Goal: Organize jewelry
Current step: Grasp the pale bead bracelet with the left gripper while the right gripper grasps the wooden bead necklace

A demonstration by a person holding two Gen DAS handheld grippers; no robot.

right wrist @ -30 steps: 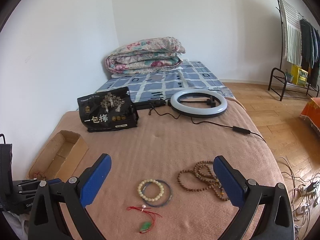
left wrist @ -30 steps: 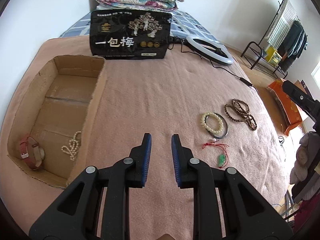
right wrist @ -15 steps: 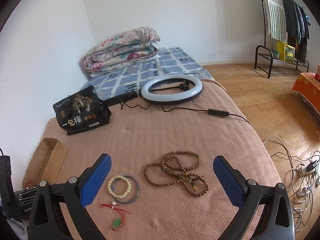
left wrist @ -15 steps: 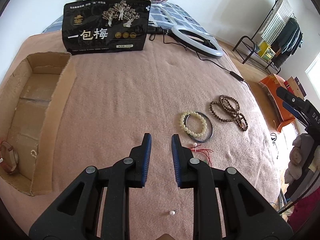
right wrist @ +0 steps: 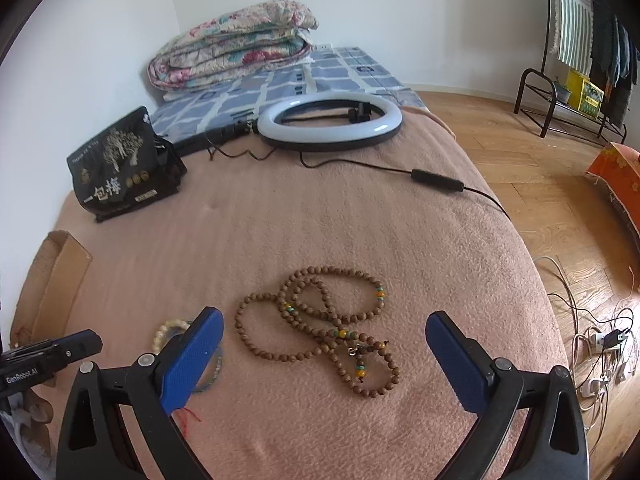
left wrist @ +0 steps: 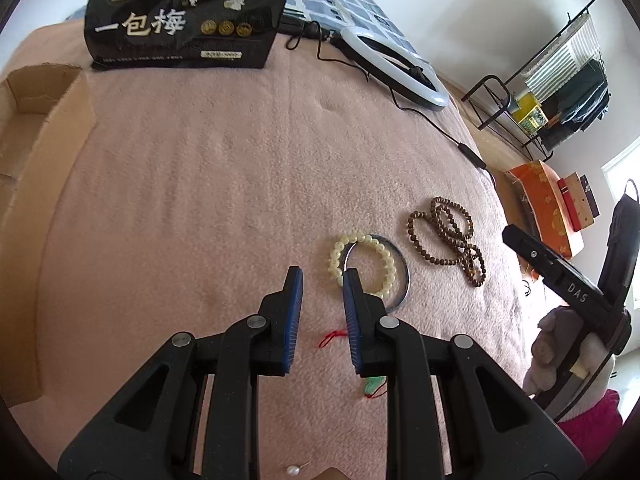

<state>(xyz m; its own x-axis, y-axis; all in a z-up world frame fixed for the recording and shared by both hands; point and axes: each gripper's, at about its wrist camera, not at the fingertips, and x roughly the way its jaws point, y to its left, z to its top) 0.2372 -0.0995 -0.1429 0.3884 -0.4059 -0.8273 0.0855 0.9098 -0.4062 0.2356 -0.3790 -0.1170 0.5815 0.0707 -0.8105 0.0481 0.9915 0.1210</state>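
On the pink blanket lie a cream bead bracelet (left wrist: 362, 242) over a thin dark bangle (left wrist: 402, 268), a brown wooden bead necklace (left wrist: 446, 236) and a red cord with a green pendant (left wrist: 374, 386). My left gripper (left wrist: 322, 276) is open with a narrow gap and empty, its right finger over the bracelet's near edge. My right gripper (right wrist: 324, 330) is wide open and empty, straddling the brown necklace (right wrist: 320, 320) from just above. The cream bracelet (right wrist: 170, 330) peeks out by its left finger. The cardboard box (left wrist: 24, 152) sits at the left.
A black snack bag (left wrist: 184, 12) and a ring light (left wrist: 394, 64) with its cable lie at the far end. A loose pearl (left wrist: 293, 471) lies near the left gripper's base. Folded quilt (right wrist: 232, 42) behind; wooden floor and cables to the right.
Both grippers have moved forward and right toward the jewelry. The box has slid to the left edge of the left wrist view. The right gripper now frames the brown necklace.
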